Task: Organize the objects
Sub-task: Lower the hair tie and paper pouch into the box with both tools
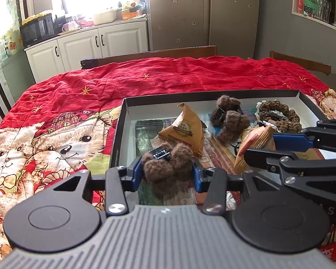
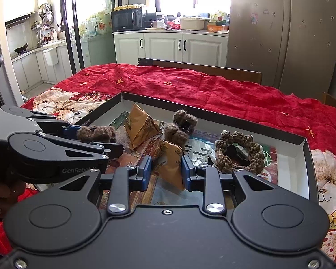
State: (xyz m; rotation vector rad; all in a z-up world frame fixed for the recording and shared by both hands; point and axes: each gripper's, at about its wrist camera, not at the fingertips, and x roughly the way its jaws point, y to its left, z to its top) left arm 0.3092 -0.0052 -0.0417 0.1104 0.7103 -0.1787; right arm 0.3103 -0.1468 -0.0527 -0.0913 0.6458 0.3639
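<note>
Fuzzy brown hair clip [image 1: 168, 168]: held between the blue pads of the left tool [image 1: 167, 173], at the near left corner of the box; black clasp on its upper side.
Left tool: closed on the clip, pads pressing both sides; in the right wrist view [image 2: 94, 135] it enters from the left with the clip at its tip.
Tan snack packet [image 2: 171, 165]: pinched between the pads of the right tool [image 2: 166, 170], near middle of the box; whether its base touches the floor is unclear.
Right tool: narrowed on the packet; in the left wrist view [image 1: 280, 144] it reaches in from the right.
Second tan packet [image 1: 186, 130]: standing as a pyramid, far of the held clip.
Second fuzzy clip [image 1: 229, 117]: centre of the box, toward the far wall.
Knitted brown scrunchie [image 1: 278, 115]: far right corner.
Box [image 1: 121, 132]: shallow, black-rimmed, pale inside walls, printed floor.
Red bear-print cloth [image 1: 145, 78]: covers the desk beneath the box.
Background: white cabinets [image 2: 168, 44], microwave [image 2: 127, 20].
</note>
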